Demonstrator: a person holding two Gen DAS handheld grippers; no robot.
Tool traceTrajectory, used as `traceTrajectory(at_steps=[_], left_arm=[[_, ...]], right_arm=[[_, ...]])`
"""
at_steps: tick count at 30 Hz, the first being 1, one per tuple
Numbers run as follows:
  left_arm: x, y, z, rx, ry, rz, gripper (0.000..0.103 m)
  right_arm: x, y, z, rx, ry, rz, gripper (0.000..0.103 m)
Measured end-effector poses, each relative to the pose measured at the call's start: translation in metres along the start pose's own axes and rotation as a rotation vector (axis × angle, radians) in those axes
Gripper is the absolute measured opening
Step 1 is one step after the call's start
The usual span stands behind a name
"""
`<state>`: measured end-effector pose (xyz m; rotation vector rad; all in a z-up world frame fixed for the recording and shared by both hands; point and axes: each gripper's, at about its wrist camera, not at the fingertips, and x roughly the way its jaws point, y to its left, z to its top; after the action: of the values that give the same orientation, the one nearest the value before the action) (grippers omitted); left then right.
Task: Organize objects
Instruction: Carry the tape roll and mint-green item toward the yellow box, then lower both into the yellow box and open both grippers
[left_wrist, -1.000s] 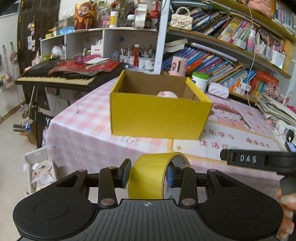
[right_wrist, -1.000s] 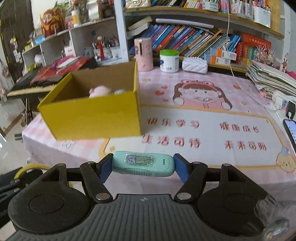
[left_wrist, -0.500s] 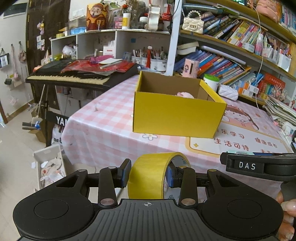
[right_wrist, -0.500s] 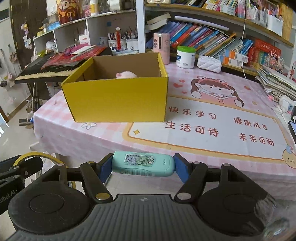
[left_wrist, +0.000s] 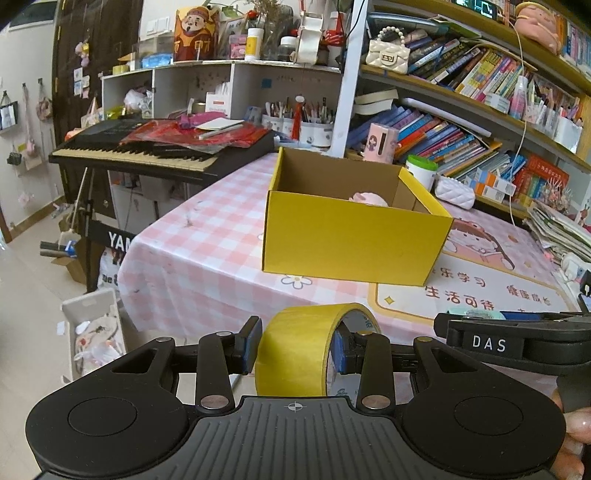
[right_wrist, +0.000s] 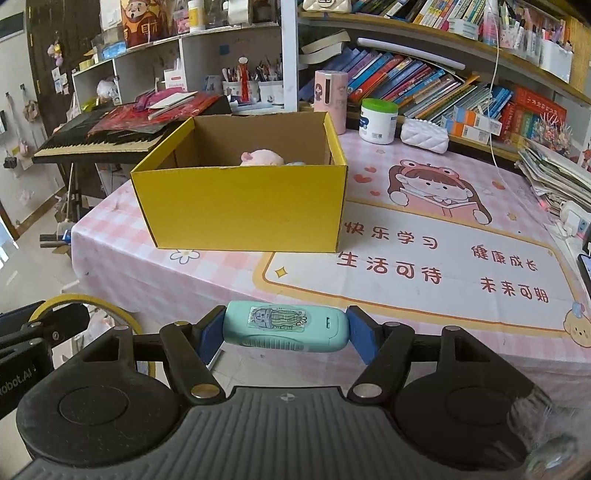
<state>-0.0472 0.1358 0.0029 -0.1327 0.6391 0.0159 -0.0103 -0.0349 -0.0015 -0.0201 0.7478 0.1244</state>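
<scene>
Yellow cardboard box (right_wrist: 243, 206) sits open on the pink checked table (right_wrist: 424, 258), something pink inside. My left gripper (left_wrist: 293, 345) is clamped on a yellow tape roll (left_wrist: 295, 350), my right gripper (right_wrist: 286, 328) on a mint-green case (right_wrist: 286, 326) with a sticker, both short of the table edge.

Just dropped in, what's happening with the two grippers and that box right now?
A person holds a gripper in each hand, both short of the table's near edge. The left gripper is clamped on a yellow tape roll, and the right gripper is clamped end to end on a small teal device. The open yellow box on the pink tablecloth already holds a pink soft toy. Neither held item is in the box yet.
</scene>
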Motion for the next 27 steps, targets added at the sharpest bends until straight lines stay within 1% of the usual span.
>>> traceTrajectory(at_steps=[7,11,15,21,24,27], left_arm=[[0.008,-0.006,0.011,0.003,-0.017,-0.001,0.036],[0.015,-0.009,0.026,-0.009,-0.043,0.006,0.036],[0.027,-0.013,0.052,-0.031,-0.09,0.012,0.036],[0.052,-0.028,0.094,-0.034,-0.181,0.036,0.036],[0.068,-0.038,0.11,-0.028,-0.205,0.054,0.036],[0.085,-0.047,0.121,-0.022,-0.202,0.075,0.036]], right_arm=[[0.006,-0.002,0.005,0.001,0.001,0.008,0.067],[0.016,-0.007,0.023,0.004,-0.007,0.026,0.067],[0.025,-0.014,0.052,0.013,-0.07,0.058,0.067],[0.044,-0.027,0.1,-0.017,-0.175,0.084,0.067],[0.058,-0.035,0.122,-0.032,-0.205,0.101,0.067],[0.074,-0.043,0.138,-0.048,-0.214,0.12,0.067]])
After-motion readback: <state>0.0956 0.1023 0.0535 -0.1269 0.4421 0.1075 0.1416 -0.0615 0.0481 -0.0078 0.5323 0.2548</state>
